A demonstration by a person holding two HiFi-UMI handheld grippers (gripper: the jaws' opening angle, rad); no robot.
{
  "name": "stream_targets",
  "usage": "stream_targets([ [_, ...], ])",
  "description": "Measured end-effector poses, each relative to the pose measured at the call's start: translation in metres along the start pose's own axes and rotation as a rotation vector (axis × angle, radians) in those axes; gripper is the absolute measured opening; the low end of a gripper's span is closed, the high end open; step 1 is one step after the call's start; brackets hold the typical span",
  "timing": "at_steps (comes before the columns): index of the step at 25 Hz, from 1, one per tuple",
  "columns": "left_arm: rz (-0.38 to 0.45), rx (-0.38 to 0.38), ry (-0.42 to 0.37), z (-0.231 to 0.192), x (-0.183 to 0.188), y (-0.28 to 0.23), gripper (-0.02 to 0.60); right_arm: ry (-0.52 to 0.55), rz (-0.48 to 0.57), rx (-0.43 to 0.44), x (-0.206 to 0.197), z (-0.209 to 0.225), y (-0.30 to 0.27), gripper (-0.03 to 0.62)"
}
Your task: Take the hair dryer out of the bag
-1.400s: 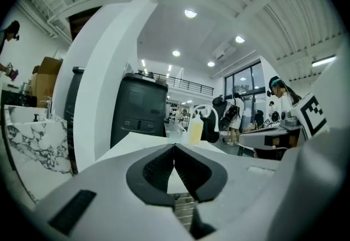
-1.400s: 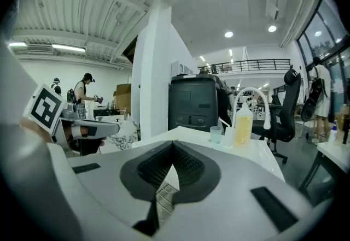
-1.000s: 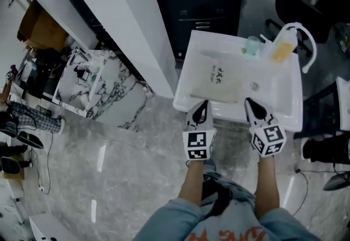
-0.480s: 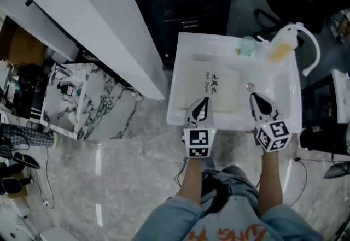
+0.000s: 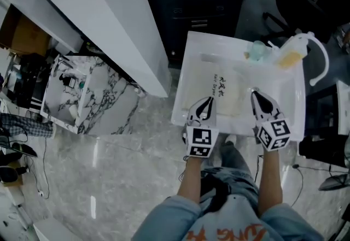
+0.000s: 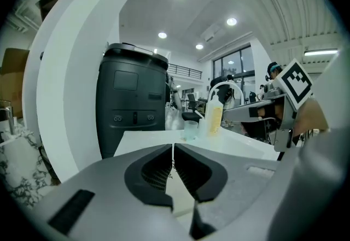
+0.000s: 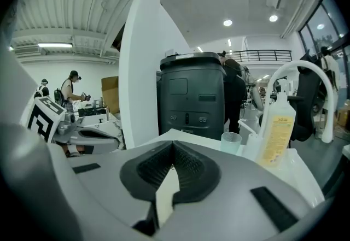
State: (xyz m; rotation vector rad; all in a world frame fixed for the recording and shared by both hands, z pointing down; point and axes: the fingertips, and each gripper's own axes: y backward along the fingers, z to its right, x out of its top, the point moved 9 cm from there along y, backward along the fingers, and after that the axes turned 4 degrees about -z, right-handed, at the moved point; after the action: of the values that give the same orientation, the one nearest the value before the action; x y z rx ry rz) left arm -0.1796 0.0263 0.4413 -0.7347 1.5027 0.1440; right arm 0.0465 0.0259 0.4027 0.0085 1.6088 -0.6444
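The bag (image 5: 225, 92) is a flat, pale cream pouch with a few short lines of dark lettering printed on its left half. It lies spread out inside the white surface (image 5: 188, 54), which has a raised rim and fills the upper right of the head view. The bag's long sides run up the frame and it takes up most of the left and middle of the surface. What it holds cannot be made out.

At the lower left edge of the bag is the left gripper (image 5: 205, 103), its dark tips over the bag's near left corner, just past the rim of the surface. The head view does not show whether the tips touch the fabric. In the left gripper view the left gripper (image 6: 173, 151) is clenched, its ribbed pads (image 6: 158, 171) pressed together with nothing between them.

The right gripper (image 5: 256, 96) is to the right, its tips just beside the bag's right edge, so the bag lies between the two grippers. In the right gripper view the right gripper (image 7: 173, 150) is also clenched on nothing, pad against pad.

Beyond the bag, in the upper right corner of the surface, stand a clear cup (image 5: 256, 50) and a bottle of yellow liquid (image 5: 290, 55). A curved white tap (image 5: 321, 62) arches at the far right.
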Motion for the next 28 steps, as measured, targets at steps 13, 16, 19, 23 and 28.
stream_targets([
  [13, -0.142, -0.094, -0.119, 0.024, -0.001, -0.046, 0.031, -0.044, -0.001, 0.040, -0.005, 0.029, -0.027, 0.000],
  [16, -0.233, -0.164, -0.209, 0.043, -0.009, -0.066, 0.097, -0.070, -0.024, 0.016, -0.016, 0.045, -0.022, 0.000],
  [19, -0.327, -0.209, -0.309, 0.058, -0.019, -0.084, 0.155, -0.091, -0.045, 0.003, -0.026, 0.060, -0.019, 0.000],
  [23, -0.438, -0.236, -0.426, 0.074, -0.030, -0.106, 0.193, -0.117, -0.066, -0.012, -0.037, 0.079, -0.015, 0.000],
  [28, -0.536, -0.216, -0.507, 0.083, -0.037, -0.126, 0.195, -0.159, -0.085, -0.021, -0.051, 0.100, -0.013, 0.000],
])
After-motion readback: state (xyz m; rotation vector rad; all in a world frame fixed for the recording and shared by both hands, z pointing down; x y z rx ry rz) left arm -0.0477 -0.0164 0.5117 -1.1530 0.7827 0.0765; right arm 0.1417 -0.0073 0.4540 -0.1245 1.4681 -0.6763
